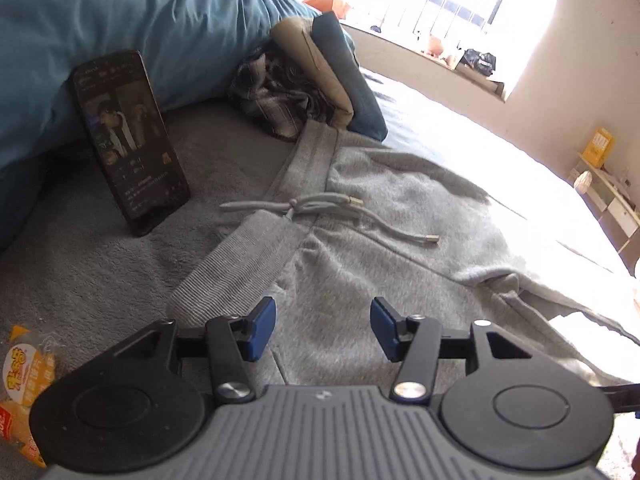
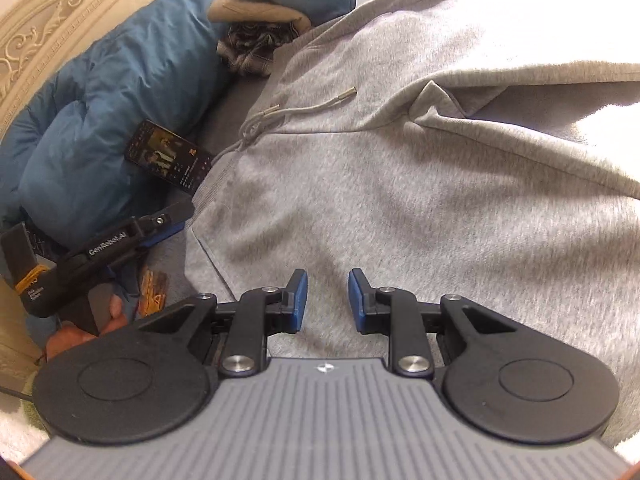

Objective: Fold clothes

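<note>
Grey sweatpants (image 1: 400,208) lie spread on the grey bed cover, their ribbed waistband (image 1: 232,264) toward the left and the tied drawstring (image 1: 320,208) on top. My left gripper (image 1: 323,322) hovers open just over the fabric beside the waistband, with nothing between its blue pads. In the right wrist view the sweatpants (image 2: 400,180) fill the frame, with a pocket fold at the right. My right gripper (image 2: 328,296) stands over the cloth with a narrow gap, pads pressing on nothing. The left gripper (image 2: 168,220) shows at the left there, held by a hand (image 2: 80,332).
A phone (image 1: 128,140) leans upright against a blue duvet (image 1: 120,20). Folded clothes (image 1: 320,72) are stacked beyond the waistband. A snack packet (image 1: 24,380) lies at the near left. A window and a low shelf (image 1: 608,196) are at the right; a carved headboard (image 2: 40,20) is behind.
</note>
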